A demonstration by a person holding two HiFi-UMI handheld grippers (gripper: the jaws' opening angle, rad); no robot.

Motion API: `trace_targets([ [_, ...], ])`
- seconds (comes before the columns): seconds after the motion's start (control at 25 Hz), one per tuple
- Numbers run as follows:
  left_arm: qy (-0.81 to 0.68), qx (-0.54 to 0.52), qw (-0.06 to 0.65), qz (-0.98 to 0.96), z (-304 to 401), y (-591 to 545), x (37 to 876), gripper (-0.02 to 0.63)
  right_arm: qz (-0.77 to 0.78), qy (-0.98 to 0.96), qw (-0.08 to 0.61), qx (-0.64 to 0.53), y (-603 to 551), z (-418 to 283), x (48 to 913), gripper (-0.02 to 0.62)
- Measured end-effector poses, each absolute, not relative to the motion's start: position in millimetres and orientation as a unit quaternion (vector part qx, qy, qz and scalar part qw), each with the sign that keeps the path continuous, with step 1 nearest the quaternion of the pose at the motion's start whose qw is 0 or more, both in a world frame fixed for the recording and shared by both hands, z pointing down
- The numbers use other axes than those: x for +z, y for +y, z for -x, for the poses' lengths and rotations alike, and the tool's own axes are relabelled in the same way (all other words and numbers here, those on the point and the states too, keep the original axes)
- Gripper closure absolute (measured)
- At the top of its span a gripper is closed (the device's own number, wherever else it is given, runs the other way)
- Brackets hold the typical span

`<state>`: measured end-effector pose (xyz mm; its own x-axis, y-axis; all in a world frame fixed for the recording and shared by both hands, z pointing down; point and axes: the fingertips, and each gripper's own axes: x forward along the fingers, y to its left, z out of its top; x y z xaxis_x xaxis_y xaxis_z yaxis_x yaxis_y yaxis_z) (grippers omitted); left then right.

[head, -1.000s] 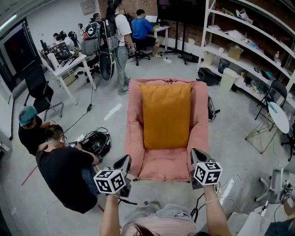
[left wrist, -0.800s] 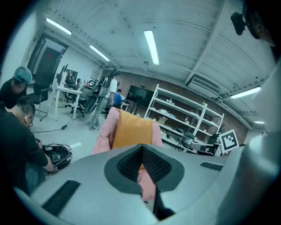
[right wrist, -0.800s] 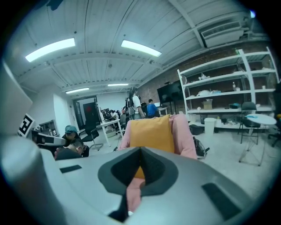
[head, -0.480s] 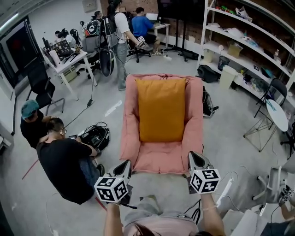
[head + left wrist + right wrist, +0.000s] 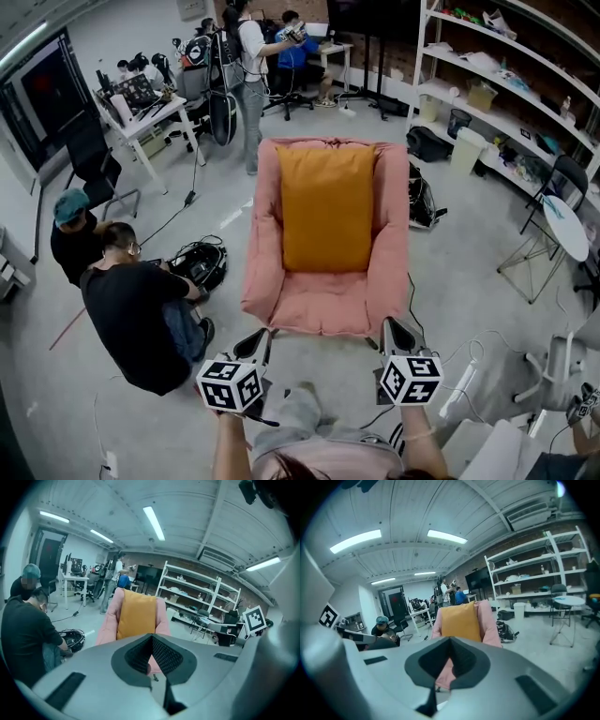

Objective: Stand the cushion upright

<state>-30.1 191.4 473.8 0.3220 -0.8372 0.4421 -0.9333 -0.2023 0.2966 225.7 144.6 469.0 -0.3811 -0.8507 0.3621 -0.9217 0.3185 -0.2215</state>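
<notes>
The orange cushion (image 5: pixel 327 208) stands on its lower edge in the pink chair (image 5: pixel 323 307), its back flat against the padded backrest and its top edge just below the chair's top; to my eye the standing-up is done. Both tongs are closed on nothing: the left tongs (image 5: pixel 255 342) and the right tongs (image 5: pixel 397 335) hang over the floor (image 5: pixel 469 281) just short of the chair's front edge, clear of the seat, and each gripper view shows its dark ribbed pads pressed together with only the chair beyond them. The likeliest trouble from here is the cushion sagging or tipping forward. It looks soft and plump, a smooth-fabric rectangle with rounded corners, and nothing holds it except its lean against a backrest that is itself quilted and yielding. The seat is a puffy, wrinkled pink pad that slopes toward the back, which helps, but a knock on the chair's front lip or one of its bulging side bolsters could shake the cushion loose. The chair seems lightly built under the padding, so even a small bump might shift it on the smooth pale floor. Loose cables (image 5: pixel 469 352) trail near the person's feet, and a snag there could cause just such a bump.
</notes>
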Motion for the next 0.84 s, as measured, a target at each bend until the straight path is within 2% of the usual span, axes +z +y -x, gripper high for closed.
trace_targets([
  [0.48, -0.593, 0.075, 0.265, -0.756, 6.2, 259.6, 467.9, 0.609, -0.530, -0.820, 0.065, 0.207, 200.8, -246.8, 458.1, 0.580],
  [0.84, -0.605, 0.074, 0.260, -0.749, -8.9, 278.3, 470.8, 0.609, -0.480, -0.863, 0.035, 0.153, 234.4, -241.6, 432.7, 0.580],
])
